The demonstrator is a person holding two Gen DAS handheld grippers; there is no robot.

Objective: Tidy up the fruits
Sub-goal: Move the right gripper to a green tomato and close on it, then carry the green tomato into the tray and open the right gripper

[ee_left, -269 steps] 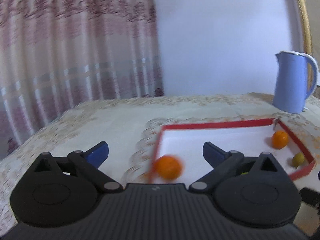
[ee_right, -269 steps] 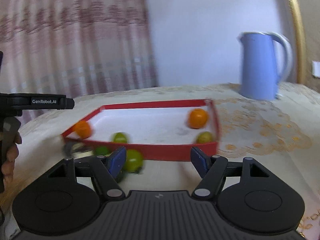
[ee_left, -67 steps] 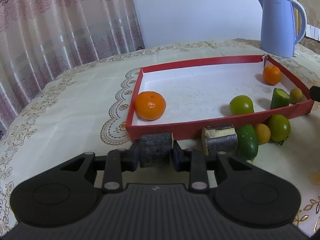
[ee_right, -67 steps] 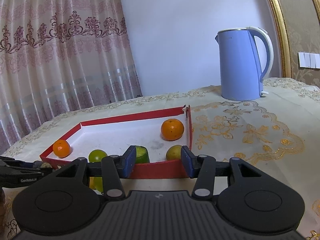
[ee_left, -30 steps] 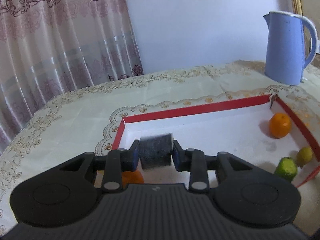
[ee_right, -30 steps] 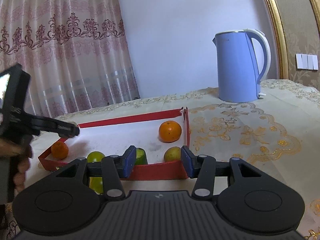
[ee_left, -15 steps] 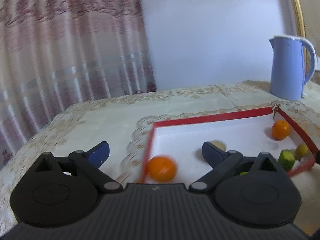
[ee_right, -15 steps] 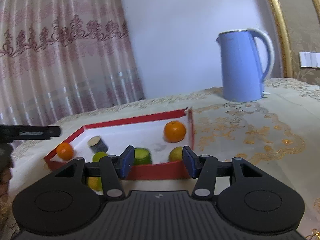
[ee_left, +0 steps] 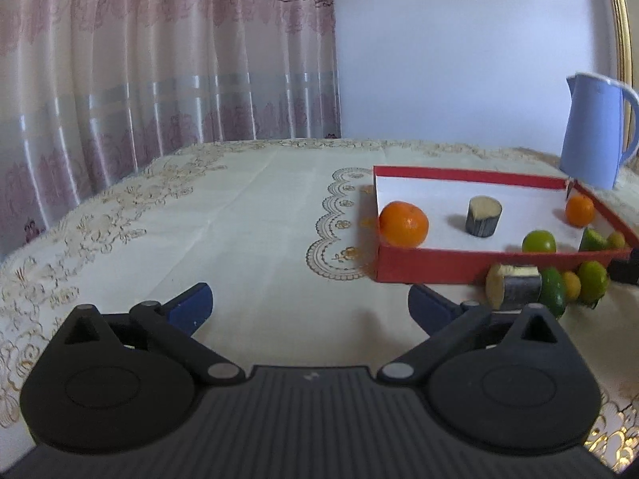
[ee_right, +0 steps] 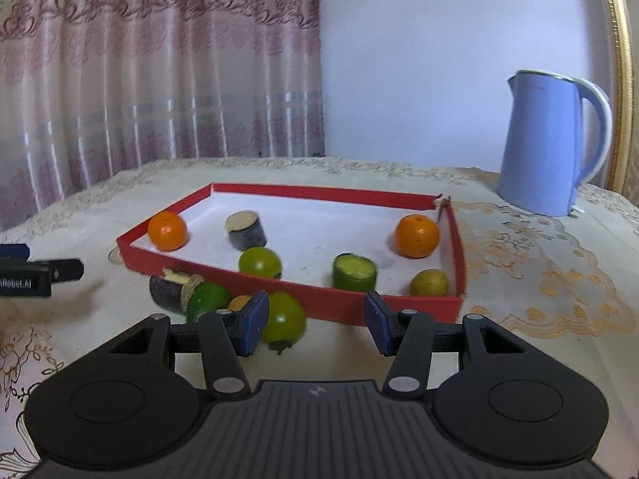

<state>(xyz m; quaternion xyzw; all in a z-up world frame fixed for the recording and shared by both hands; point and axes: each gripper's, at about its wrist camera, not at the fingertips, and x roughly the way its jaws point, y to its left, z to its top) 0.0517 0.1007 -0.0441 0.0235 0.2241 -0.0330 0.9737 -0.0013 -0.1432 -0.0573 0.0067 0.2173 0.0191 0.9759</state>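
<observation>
A red tray (ee_right: 339,299) (ee_left: 439,267) holds two oranges (ee_right: 167,230) (ee_right: 417,236), a dark cut cylinder piece (ee_right: 246,230) (ee_left: 483,216), a green round fruit (ee_right: 259,262), a cut green piece (ee_right: 354,272) and a small yellow-green fruit (ee_right: 429,282). In front of the tray lie another dark cylinder piece (ee_right: 169,289) (ee_left: 515,286), a green piece (ee_right: 207,299), a small yellow fruit (ee_right: 239,302) and a green fruit (ee_right: 284,319). My left gripper (ee_left: 309,305) is open and empty, left of the tray. My right gripper (ee_right: 313,321) is open, low before the tray, next to the green fruit.
A blue kettle (ee_right: 547,141) (ee_left: 595,127) stands behind the tray's right end. The left gripper's body (ee_right: 36,275) shows at the left edge of the right wrist view. Pink curtains hang behind the cloth-covered table (ee_left: 239,231).
My left gripper has opened and let the dark cylinder piece go into the tray, then pulled back left and down. My right gripper has dropped lower toward the fruits in front of the tray.
</observation>
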